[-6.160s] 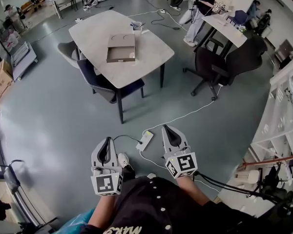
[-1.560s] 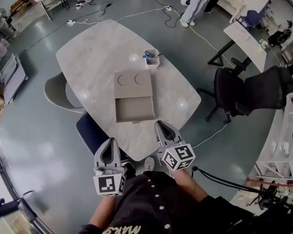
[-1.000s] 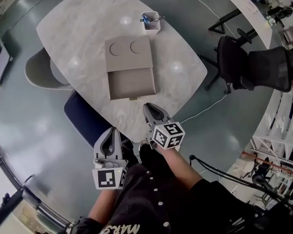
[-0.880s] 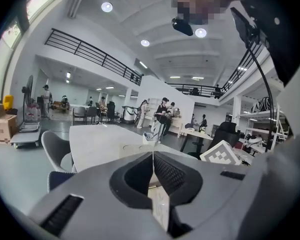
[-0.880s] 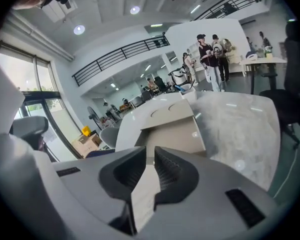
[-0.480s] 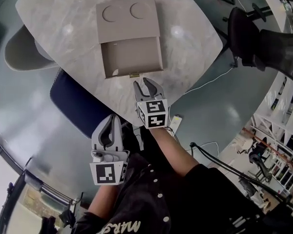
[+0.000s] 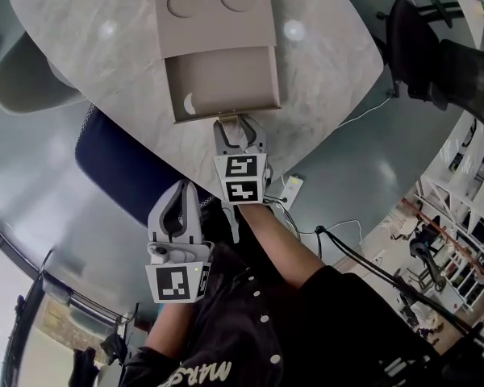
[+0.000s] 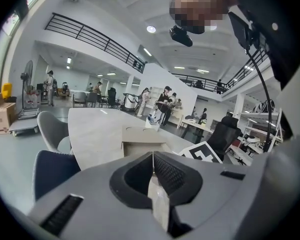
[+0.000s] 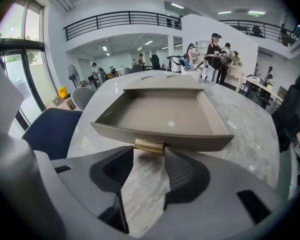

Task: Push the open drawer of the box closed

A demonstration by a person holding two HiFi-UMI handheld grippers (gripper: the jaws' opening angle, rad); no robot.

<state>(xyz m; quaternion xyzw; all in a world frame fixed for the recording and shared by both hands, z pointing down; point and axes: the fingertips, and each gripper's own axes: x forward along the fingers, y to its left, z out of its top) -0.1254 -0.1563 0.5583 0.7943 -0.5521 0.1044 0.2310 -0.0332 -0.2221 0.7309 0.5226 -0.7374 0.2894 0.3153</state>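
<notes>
A flat taupe box (image 7: 216, 10) with two round dents in its lid lies on the marble table (image 7: 331, 63). Its drawer (image 7: 223, 83) is pulled out toward me, empty, with a small brass handle (image 7: 228, 117) on the front. My right gripper (image 7: 240, 129) is right at that handle; its jaws have just been opening and stand open, one tip on each side of the handle (image 9: 149, 145), nothing pinched. My left gripper (image 7: 180, 206) hangs shut and empty below the table edge. In the left gripper view the box (image 8: 142, 138) is a little way ahead.
A dark blue chair (image 7: 121, 168) is tucked under the near table edge beside my left gripper, a grey chair (image 7: 24, 71) further left. A white power strip (image 7: 291, 189) and cables lie on the floor at right. A black office chair (image 7: 440, 63) stands right of the table.
The view closed in on the table. My right gripper went forward and down to the drawer's front and its jaws opened. The left gripper sank slightly and stayed shut.
</notes>
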